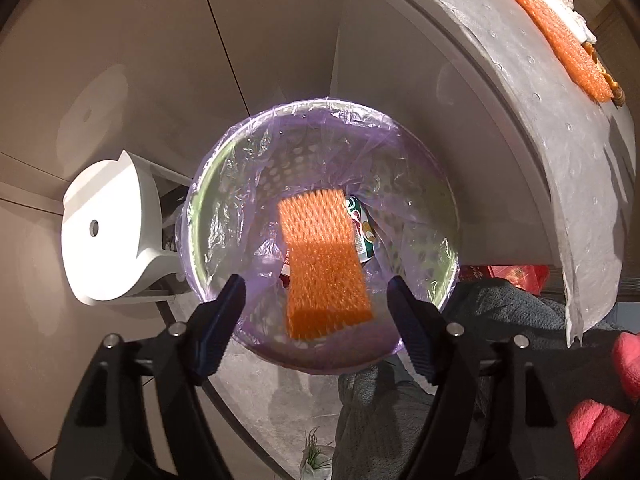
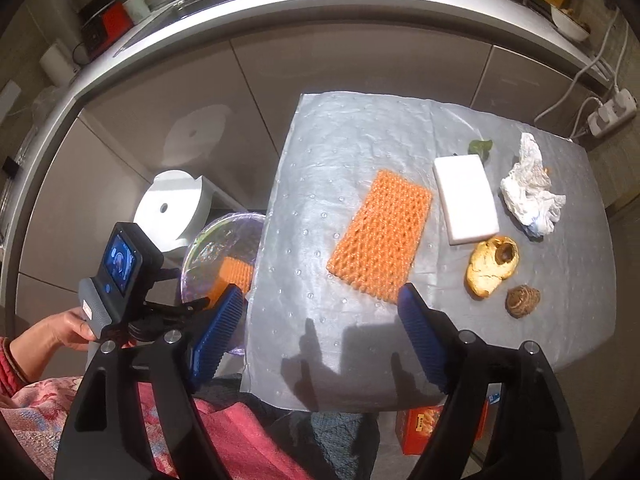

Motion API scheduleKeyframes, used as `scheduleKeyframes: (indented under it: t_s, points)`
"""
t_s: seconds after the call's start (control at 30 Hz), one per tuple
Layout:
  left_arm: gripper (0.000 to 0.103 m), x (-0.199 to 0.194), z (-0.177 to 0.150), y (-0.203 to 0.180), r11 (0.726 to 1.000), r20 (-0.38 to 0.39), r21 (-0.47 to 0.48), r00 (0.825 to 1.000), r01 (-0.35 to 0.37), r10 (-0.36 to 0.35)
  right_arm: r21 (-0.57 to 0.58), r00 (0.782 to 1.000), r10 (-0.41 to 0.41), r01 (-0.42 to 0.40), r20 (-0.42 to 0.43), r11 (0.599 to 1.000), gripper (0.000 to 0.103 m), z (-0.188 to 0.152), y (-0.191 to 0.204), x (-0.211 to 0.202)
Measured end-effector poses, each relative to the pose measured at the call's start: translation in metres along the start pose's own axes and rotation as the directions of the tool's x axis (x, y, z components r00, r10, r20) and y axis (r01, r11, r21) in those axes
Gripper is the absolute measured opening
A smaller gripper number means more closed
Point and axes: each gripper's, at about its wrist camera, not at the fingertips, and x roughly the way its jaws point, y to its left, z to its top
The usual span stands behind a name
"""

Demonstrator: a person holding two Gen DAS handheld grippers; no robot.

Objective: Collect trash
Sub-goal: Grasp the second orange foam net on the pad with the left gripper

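Left claw (image 1: 316,312): spread wide, holding nothing, poised over the bin (image 1: 224,184). Blue ribbed fingers (image 1: 218,328) flank the bin's near rim; cannot tell if they touch it.

Right claw (image 2: 320,332): also spread wide, empty, above the table's near edge. Its shadow falls on the cover sheet (image 2: 340,128).

Table (image 2: 592,312): covered by a grey dimpled sheet that hangs over the near and left edges. Bin stands on the floor just beside the table's left edge, lined with a clear purple bag (image 1: 352,128). A white round stool (image 1: 104,232) sits beside the bin. Grey cabinet fronts behind; a counter with a sink runs along the top of the right view. A power strip (image 2: 612,114) lies past the far right corner.

Trash in the bin: one orange foam net (image 1: 324,264) lying flat on top, a crushed green can (image 1: 362,228) partly under its right side.

Trash on the table: a second net (image 2: 380,236) near the middle, flat, slanted. Just right of it a white foam block (image 2: 466,200). Toward the right edge a crumpled tissue (image 2: 530,188). Near the block's near end a yellowish peel (image 2: 490,268), and beside that a small brown husk (image 2: 523,301). A green leaf (image 2: 480,146) lies at the block's far end.
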Motion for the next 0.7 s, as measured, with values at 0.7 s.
scheduleKeyframes:
  t_s: [0.7]
  points:
    - [0.085,-0.122,0.089,-0.1,0.967,0.21,0.123,0.946,0.223,-0.245,0.213,0.995,-0.092,0.084,0.029,0.973,0.083,-0.012,-0.104,-0.023]
